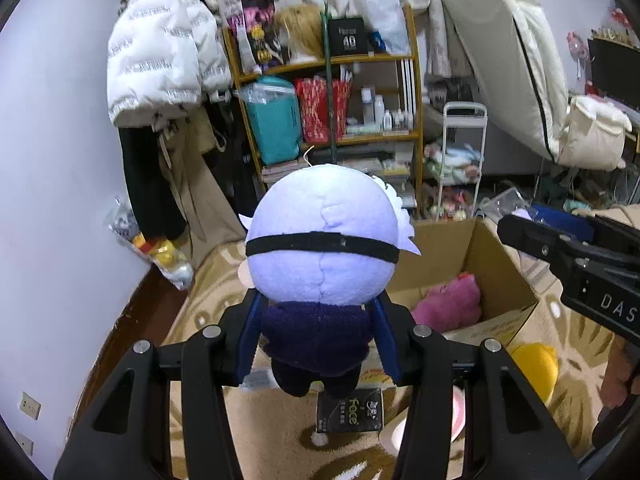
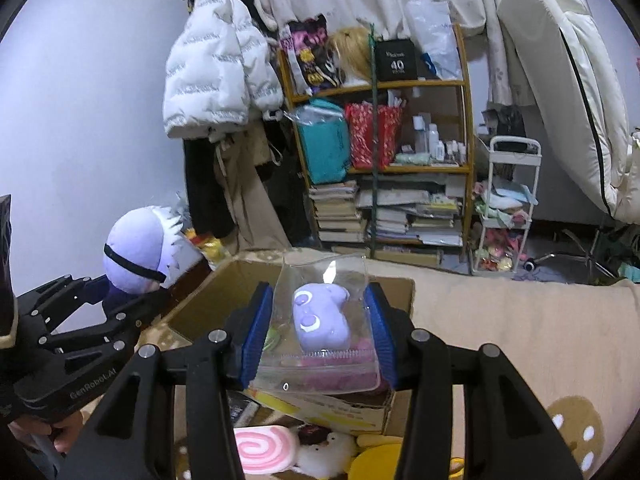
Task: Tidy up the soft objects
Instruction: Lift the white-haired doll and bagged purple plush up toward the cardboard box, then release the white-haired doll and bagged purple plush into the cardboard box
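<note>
My left gripper [image 1: 318, 322] is shut on a plush doll [image 1: 320, 248] with a pale lilac head, black blindfold and dark purple body, held upright above the carpet to the left of an open cardboard box [image 1: 504, 276]. The doll also shows in the right wrist view [image 2: 136, 256]. A pink plush [image 1: 450, 302] lies inside the box. My right gripper [image 2: 318, 320] is shut on a clear zip bag [image 2: 320, 360] holding a small purple plush [image 2: 320, 318], above the box [image 2: 192, 312].
A yellow plush [image 1: 536, 368], a black tissue pack [image 1: 350, 412] and a pink swirl plush [image 2: 264, 448] lie on the beige carpet [image 2: 520, 340] in front of the box. A cluttered shelf [image 1: 332, 108], hanging coats [image 1: 160, 60] and a white trolley [image 2: 508, 208] stand behind.
</note>
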`<act>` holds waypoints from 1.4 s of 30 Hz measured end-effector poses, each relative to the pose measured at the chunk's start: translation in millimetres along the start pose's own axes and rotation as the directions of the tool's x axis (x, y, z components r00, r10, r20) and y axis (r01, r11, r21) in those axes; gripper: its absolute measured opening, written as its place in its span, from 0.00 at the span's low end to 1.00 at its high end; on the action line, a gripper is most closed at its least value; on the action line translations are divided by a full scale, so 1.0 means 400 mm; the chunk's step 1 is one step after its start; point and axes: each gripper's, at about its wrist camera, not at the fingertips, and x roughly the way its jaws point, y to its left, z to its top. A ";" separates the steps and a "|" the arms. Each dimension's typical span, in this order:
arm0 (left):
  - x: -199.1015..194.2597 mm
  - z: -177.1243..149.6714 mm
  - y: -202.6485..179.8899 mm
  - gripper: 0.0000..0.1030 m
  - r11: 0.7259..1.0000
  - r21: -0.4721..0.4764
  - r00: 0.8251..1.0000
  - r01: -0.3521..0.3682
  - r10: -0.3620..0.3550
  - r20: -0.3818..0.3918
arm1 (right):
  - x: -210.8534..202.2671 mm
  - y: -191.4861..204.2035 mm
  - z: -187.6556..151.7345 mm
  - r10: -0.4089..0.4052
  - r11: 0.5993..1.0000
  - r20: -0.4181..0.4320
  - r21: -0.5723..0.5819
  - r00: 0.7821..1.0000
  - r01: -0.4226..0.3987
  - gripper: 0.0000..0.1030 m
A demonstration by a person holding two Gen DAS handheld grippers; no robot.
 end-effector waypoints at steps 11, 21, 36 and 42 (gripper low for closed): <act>0.084 -0.042 -0.002 0.57 1.000 0.018 0.997 -0.025 0.026 -0.075 | 0.076 -0.008 -0.034 0.020 1.000 -0.076 0.000 0.997 -0.020 0.50; 0.108 -0.052 0.017 0.68 1.000 -0.027 0.992 -0.004 0.001 -0.123 | 0.086 -0.030 -0.039 0.020 0.999 -0.107 0.043 0.994 -0.015 0.54; 0.030 -0.088 -0.011 0.85 0.999 0.028 0.988 -0.026 0.030 -0.155 | 0.019 -0.033 -0.058 -0.007 0.998 -0.103 0.069 0.995 0.014 0.87; -0.026 -0.105 -0.023 0.85 1.000 0.008 0.986 0.009 -0.007 -0.169 | -0.025 -0.020 -0.058 -0.026 0.998 -0.092 0.054 0.995 0.031 0.87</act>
